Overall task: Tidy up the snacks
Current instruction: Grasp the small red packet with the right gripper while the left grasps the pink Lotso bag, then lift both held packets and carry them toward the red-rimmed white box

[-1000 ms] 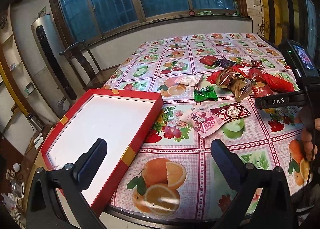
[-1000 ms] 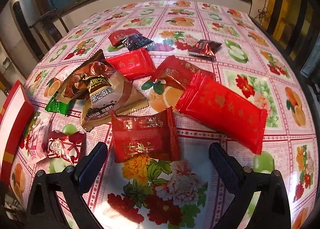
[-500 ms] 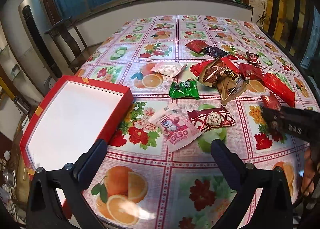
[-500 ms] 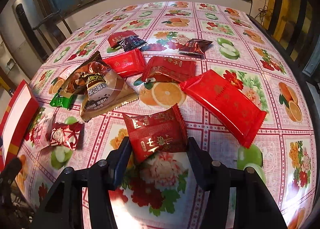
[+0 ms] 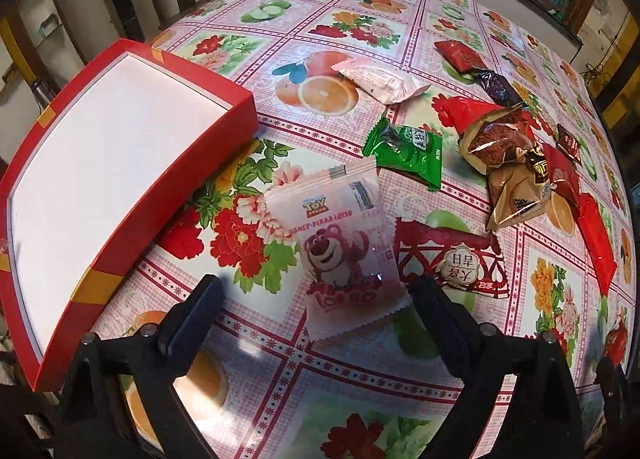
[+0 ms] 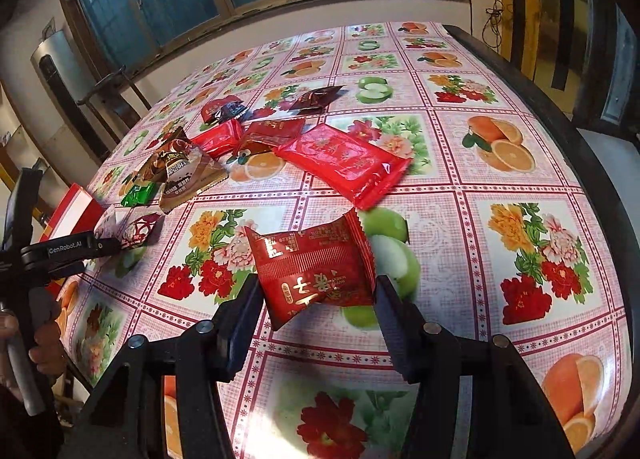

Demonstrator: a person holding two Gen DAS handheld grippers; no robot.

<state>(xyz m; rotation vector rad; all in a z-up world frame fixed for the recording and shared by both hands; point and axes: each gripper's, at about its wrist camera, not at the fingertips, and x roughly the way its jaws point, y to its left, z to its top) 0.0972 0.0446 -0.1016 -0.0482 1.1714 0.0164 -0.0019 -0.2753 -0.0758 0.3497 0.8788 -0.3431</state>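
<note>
The right wrist view alone shows the right gripper [image 6: 316,291] closed onto a dark red snack packet [image 6: 314,269]: both fingers press the packet's side edges and it bulges between them, lifted clear of the fruit-print tablecloth [image 6: 500,219]. The packet's long axis runs across, from one finger to the other, with its crimped ends tilted so the far right corner rides higher. Beyond the fingertips lies a long bright red packet [image 6: 346,163], its length angled from far left to near right. Far to the left of these tongs the left gripper's body appears, held by a hand [image 6: 46,343].

The left wrist view shows what the other cannot: the left gripper [image 5: 316,299] spread wide with nothing gripped. A pink bear-print packet [image 5: 340,247] lies flat on the tablecloth between the two fingers, its long axis pointing away from the tongs; the right finger sits at or over its near right corner, though contact is unclear. Just right of it, by the right fingertip, lies a red lattice-print packet [image 5: 456,259]. Ahead sit a green packet [image 5: 408,151] and a brown crinkled bag [image 5: 508,163].

To the left of the left finger rests the red box [image 5: 168,175], a shallow tray with a white interior holding no snacks.
</note>
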